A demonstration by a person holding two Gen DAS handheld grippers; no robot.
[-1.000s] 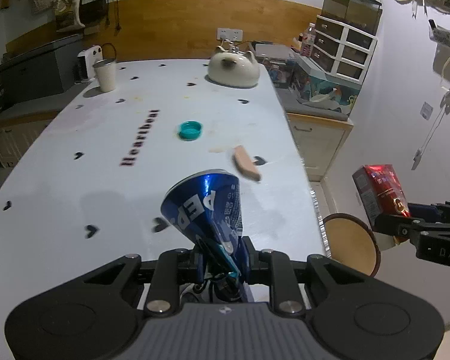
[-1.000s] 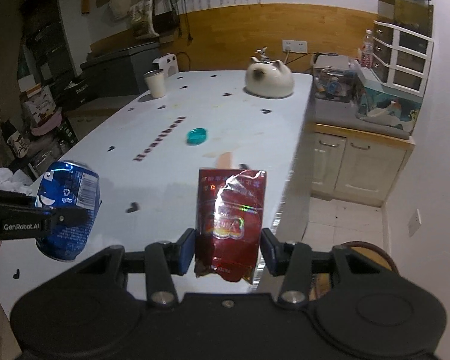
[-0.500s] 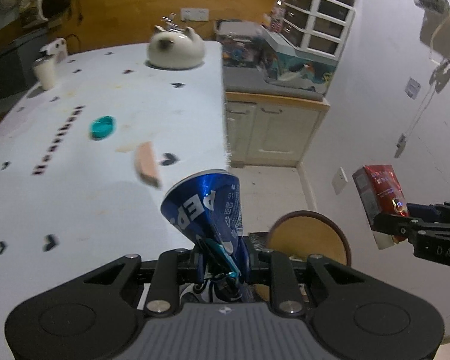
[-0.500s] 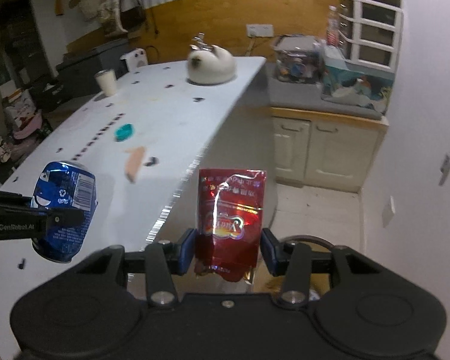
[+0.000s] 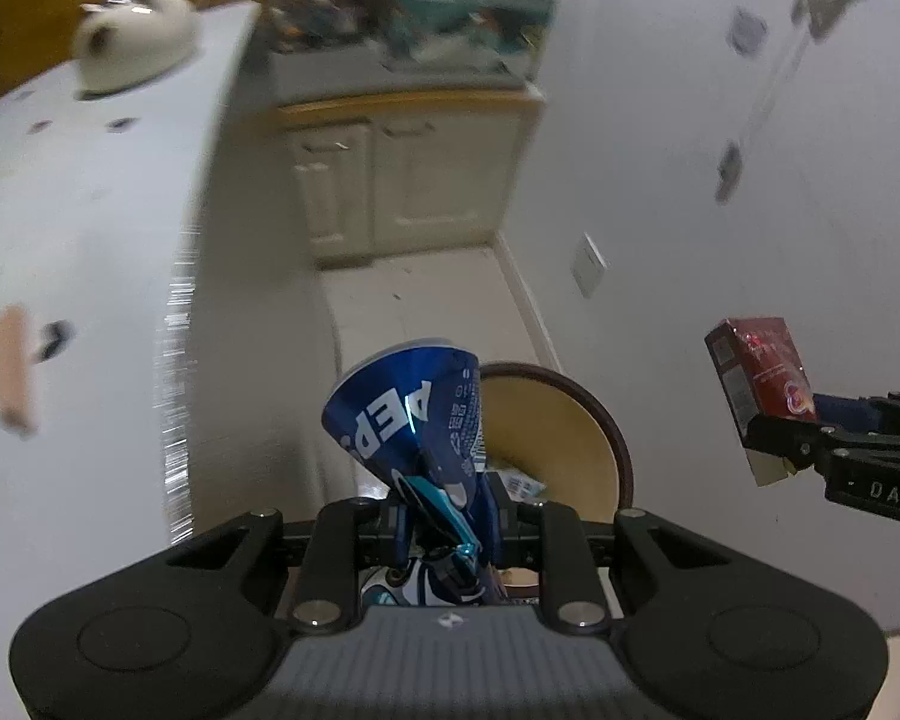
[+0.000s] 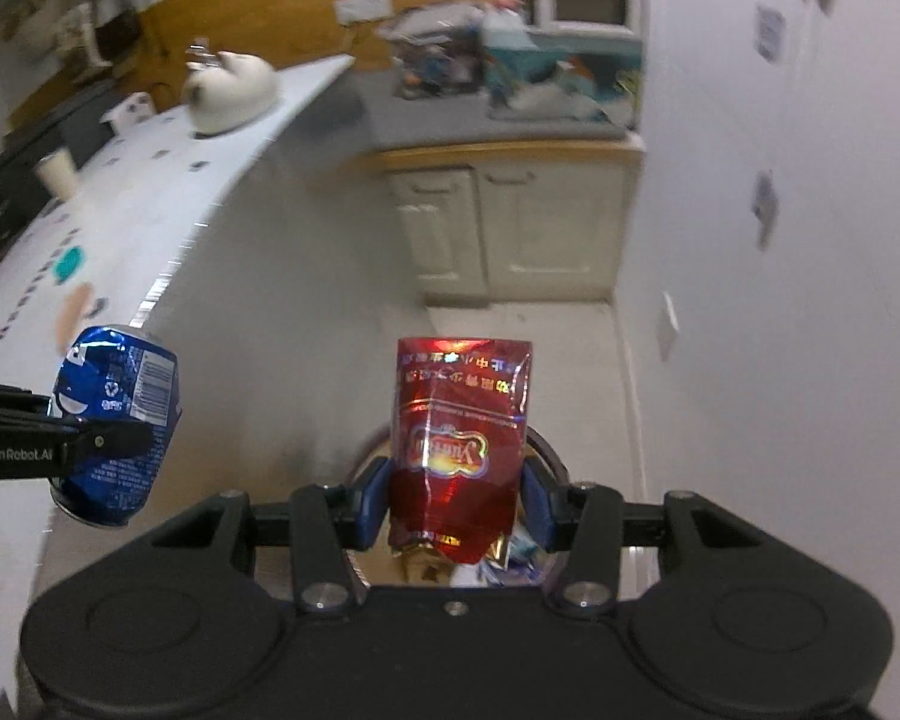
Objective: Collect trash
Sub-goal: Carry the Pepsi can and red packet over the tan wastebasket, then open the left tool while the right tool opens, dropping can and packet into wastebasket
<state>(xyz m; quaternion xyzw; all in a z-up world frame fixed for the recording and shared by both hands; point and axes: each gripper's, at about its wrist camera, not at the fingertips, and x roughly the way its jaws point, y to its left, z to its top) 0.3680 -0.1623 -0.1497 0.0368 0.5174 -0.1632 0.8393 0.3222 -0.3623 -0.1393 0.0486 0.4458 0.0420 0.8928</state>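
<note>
The round bin stands on the floor just beside the side of the desk, and both tools point steeply down toward it. In the left wrist view the bin lies at about 1 o'clock from the left tool, partly behind the crushed blue can that this tool clamps at its flattened end. The long axis of the can runs along the fingers, and its round end is toward the bin. In the right wrist view the rim of the bin shows directly under the right tool, at 12 o'clock, so the right hand seems to me the nearer one. This tool is clamped on a red foil packet, which stands upright between the blue pads.

Inside the bin some light wrappers are visible; I cannot tell them one from another. On the desk remain a teal cap and a pinkish oblong piece.
</note>
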